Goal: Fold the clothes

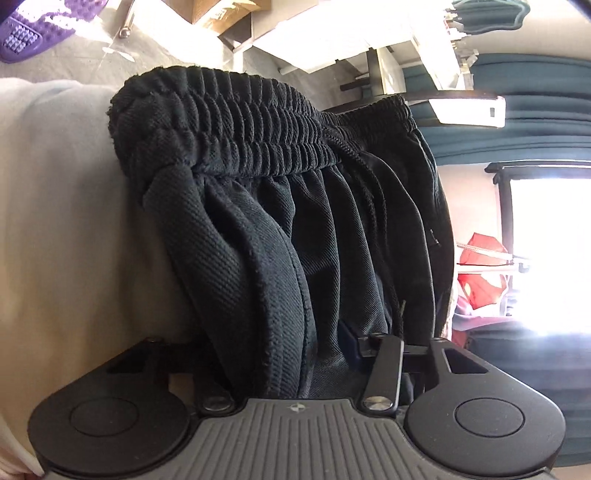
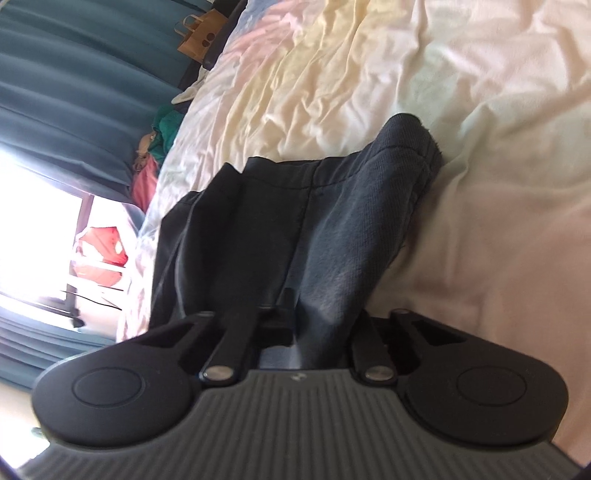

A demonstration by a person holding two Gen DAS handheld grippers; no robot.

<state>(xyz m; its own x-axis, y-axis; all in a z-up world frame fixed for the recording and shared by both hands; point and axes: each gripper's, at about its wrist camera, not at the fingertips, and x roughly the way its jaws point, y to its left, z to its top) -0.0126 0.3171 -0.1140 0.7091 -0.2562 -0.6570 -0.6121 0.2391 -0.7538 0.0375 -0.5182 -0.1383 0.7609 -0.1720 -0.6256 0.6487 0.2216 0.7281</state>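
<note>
A pair of black shorts with a ribbed elastic waistband fills the left wrist view, bunched and lifted off the pale bedsheet. My left gripper is shut on the black shorts near the waistband side; its fingertips are buried in cloth. In the right wrist view the same shorts hang stretched toward a hem corner. My right gripper is shut on the black shorts, cloth pinched between its fingers.
A rumpled cream bedsheet covers the bed. Teal curtains and a bright window are to the side. A pile of clothes and a paper bag lie beyond the bed. A purple mat lies on the floor.
</note>
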